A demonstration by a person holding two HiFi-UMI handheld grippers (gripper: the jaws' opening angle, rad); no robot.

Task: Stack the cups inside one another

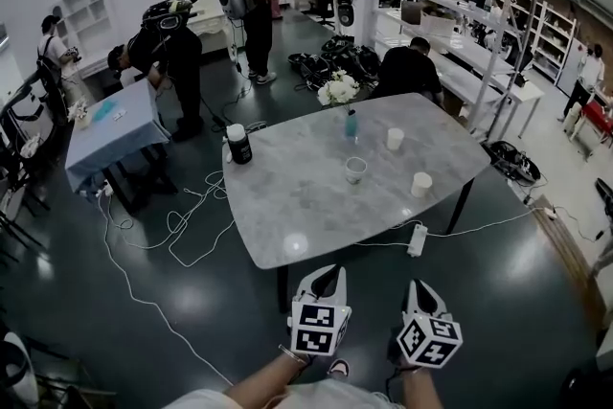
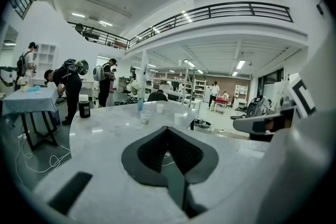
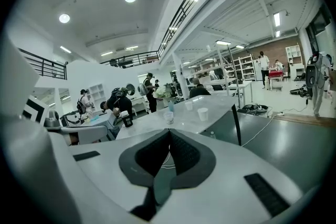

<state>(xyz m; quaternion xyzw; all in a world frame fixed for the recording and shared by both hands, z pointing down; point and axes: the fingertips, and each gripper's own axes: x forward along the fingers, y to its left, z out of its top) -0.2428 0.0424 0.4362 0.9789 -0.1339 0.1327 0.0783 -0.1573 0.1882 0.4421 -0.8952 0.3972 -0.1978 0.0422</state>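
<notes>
Only the gripper views show left tongs [image 2: 168, 128] and right tongs [image 3: 169, 131] pinched together, empty.

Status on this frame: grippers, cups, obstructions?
Left gripper and right gripper shut, empty, short of the table. Clear cup, far white cup, near white cup stand apart, unstacked. Blue bottle just behind clear cup.

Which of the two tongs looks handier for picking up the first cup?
Probably right. The near white cup stands close to the table's edge ahead of the right tongs; the clear cup ahead of the left tongs stands farther in. Both tongs are shut and empty.
</notes>
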